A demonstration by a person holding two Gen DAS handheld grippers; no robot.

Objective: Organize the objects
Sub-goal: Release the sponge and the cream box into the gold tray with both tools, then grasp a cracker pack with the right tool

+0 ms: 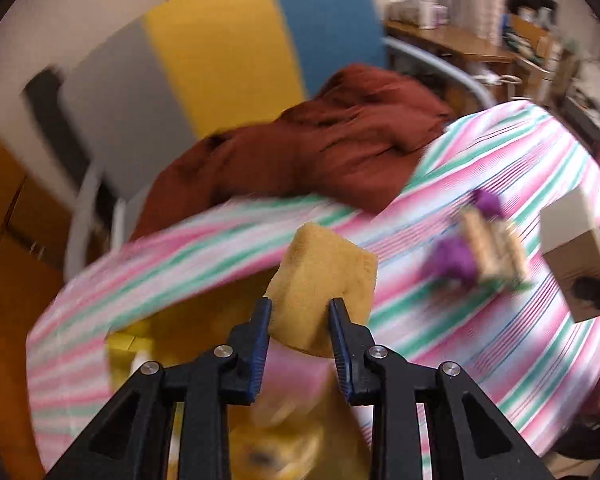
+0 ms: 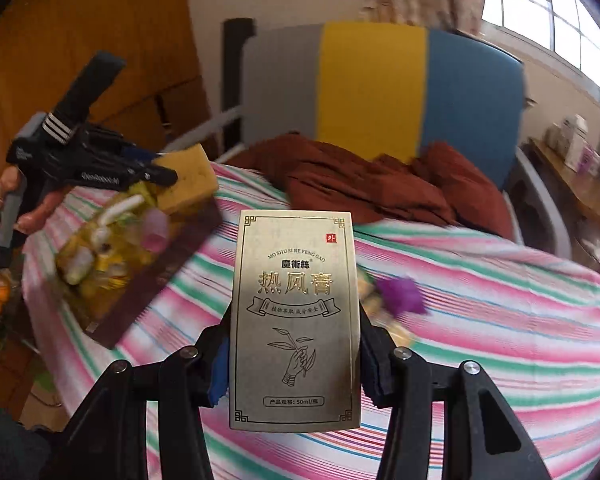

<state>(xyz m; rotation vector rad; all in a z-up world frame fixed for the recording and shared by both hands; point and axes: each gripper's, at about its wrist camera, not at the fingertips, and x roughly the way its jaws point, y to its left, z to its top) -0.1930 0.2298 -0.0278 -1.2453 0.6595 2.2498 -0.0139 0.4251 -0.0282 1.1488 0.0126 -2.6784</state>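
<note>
My left gripper (image 1: 300,312) is shut on a yellow sponge (image 1: 324,280) and holds it in the air over a yellow box of small items (image 1: 284,432). The right wrist view shows that gripper (image 2: 168,178) with the sponge (image 2: 188,180) above the box (image 2: 112,252) at the bed's left side. My right gripper (image 2: 294,344) is shut on a gold carton with Chinese print (image 2: 294,320), held upright above the striped bedsheet (image 2: 500,340). The carton also shows at the right edge of the left wrist view (image 1: 572,256).
A purple and tan item (image 1: 476,248) lies on the striped sheet (image 1: 500,184); it also shows behind the carton (image 2: 400,292). A rust-brown blanket (image 1: 320,148) is bunched at the far end. A grey, yellow and blue headboard (image 2: 372,84) stands behind. A wooden desk (image 1: 452,44) stands at far right.
</note>
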